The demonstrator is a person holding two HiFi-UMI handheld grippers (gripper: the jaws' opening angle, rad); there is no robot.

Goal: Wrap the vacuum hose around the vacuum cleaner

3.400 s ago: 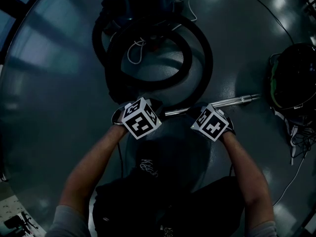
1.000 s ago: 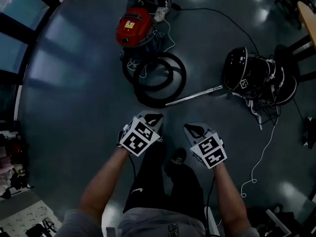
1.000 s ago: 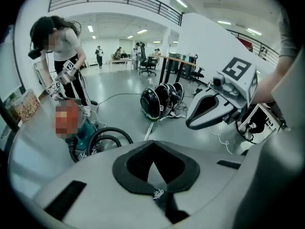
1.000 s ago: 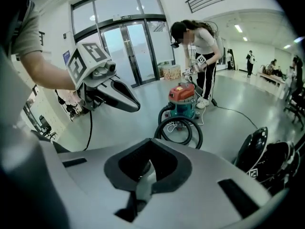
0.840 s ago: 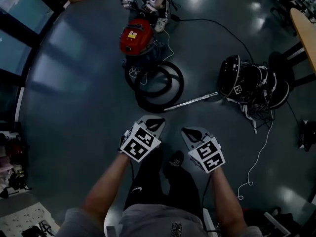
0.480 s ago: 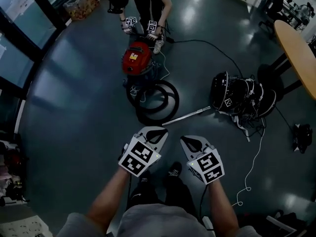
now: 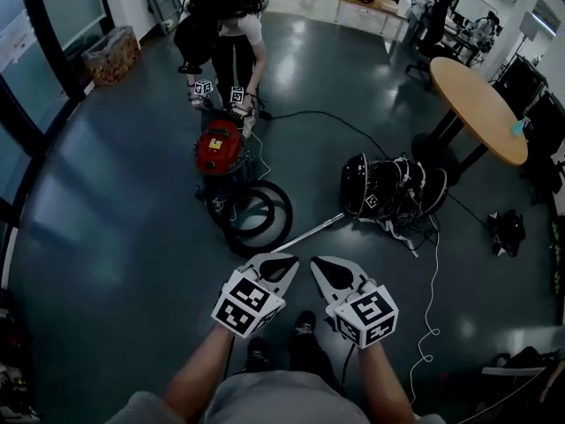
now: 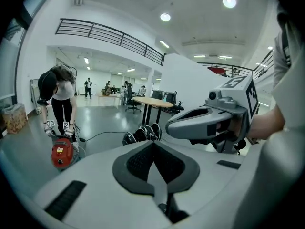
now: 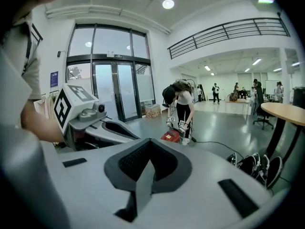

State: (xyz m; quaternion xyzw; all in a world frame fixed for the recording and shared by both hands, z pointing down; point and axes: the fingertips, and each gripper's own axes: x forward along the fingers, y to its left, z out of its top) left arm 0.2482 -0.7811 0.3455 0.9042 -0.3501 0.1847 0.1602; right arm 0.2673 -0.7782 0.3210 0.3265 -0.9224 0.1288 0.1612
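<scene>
While neither tool grips anything, left tool (image 7: pixel 284 261) and right tool (image 7: pixel 320 265) are held side by side, jaws together, over the near floor (image 7: pixel 106 237). Mid-floor, the hose (image 7: pixel 287 215) lies in flat loops beside the red vacuum cleaner (image 7: pixel 219 146), not round its body; its metal wand (image 7: pixel 313 230) points right. At the far side, another person (image 7: pixel 225 34) bends over the cleaner. Judgement: a good wrap needs loops snug on the body, wand last.

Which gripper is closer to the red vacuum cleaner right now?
Left. The left gripper hovers short of the red vacuum cleaner and a little right of it; the right gripper is even farther right.
</scene>
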